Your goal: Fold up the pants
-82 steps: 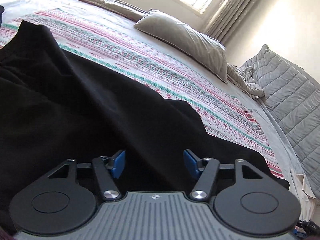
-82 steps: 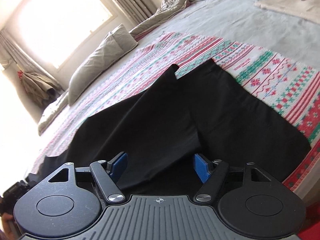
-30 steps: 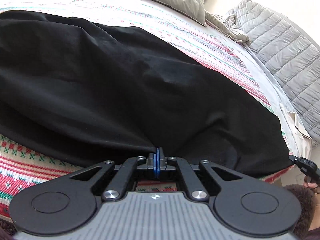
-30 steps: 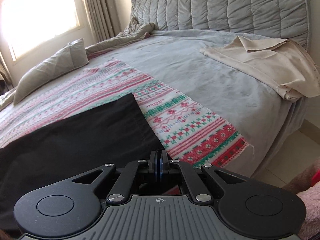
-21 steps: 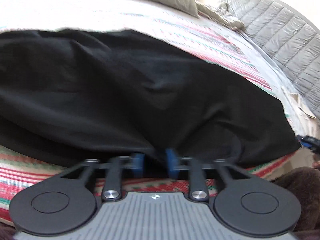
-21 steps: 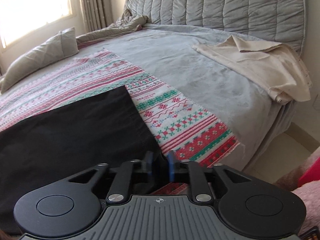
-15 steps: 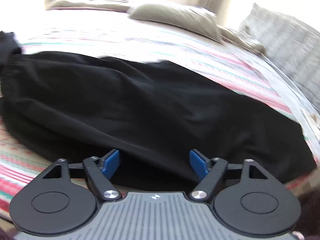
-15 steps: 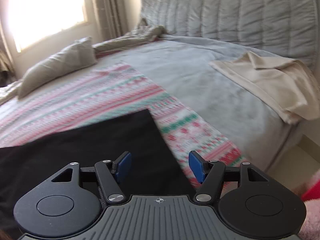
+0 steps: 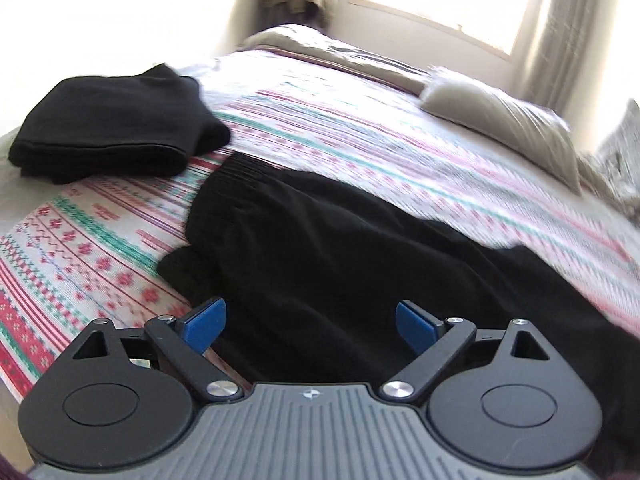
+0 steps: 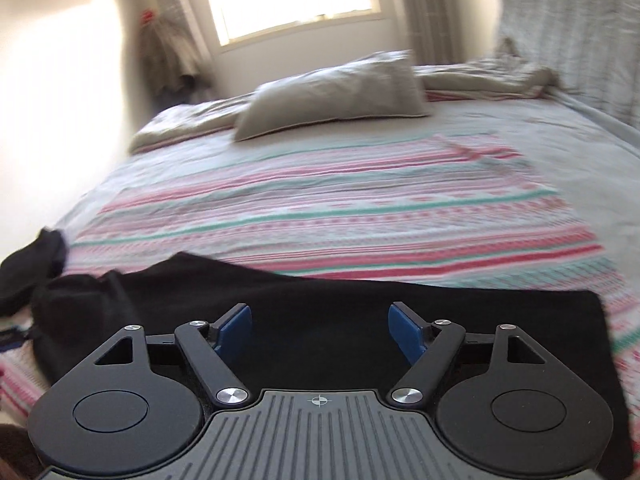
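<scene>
The black pants (image 9: 340,248) lie lengthwise along the near edge of the bed on a striped patterned blanket (image 9: 360,136). Their ribbed waistband (image 9: 240,164) is at the left end. My left gripper (image 9: 310,326) is open and empty, just above the pants near the waist end. In the right wrist view the pants (image 10: 460,320) stretch across the frame, with the leg hem at the right. My right gripper (image 10: 320,326) is open and empty over the legs.
A folded black garment (image 9: 116,124) sits on the bed left of the waistband. A grey pillow (image 10: 332,92) and a rumpled cover lie at the far side under the window. A quilted grey headboard (image 10: 568,32) stands at the right.
Both grippers were shut on the near edge of the pants one second ago. Both have opened, let go and swung left along the bed, bringing the waistband and folded garment into view.
</scene>
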`<state>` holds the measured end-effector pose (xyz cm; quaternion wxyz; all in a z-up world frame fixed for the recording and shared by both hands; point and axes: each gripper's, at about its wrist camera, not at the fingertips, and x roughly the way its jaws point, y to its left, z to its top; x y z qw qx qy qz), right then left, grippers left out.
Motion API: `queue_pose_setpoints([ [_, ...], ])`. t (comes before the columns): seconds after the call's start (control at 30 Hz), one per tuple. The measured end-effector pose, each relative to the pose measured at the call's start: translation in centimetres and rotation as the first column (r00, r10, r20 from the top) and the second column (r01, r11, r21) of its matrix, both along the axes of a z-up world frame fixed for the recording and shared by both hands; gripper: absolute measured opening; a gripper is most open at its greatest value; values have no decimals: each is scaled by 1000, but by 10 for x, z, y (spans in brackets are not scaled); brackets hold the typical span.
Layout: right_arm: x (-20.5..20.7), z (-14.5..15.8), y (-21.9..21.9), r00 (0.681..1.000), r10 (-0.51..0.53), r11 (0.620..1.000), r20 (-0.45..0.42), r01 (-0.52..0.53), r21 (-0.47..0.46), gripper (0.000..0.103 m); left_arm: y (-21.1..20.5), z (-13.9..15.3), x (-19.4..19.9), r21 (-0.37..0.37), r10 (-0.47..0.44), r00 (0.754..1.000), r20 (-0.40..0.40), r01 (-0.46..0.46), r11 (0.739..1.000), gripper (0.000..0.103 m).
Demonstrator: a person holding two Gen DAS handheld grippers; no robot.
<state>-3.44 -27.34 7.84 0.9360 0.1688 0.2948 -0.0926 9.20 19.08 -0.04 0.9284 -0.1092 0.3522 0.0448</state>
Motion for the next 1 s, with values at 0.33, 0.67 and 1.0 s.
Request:
queue_pose_setpoints([
  [0.33,95,-28,126,943,326,945,-67,-327,-14,79,57,-11,5,-157,66,995,76,-53,986,83],
  [0.67,130,-74,247,828,554,825,-86,-560,-70,77,71,-15,-4,-303,56,992,113,-19,953,61],
  [1.0,150,-99,319,743,657,691,-128,-661,-292,32,72,-14,-2,-333,47,990,131,0,943,61],
])
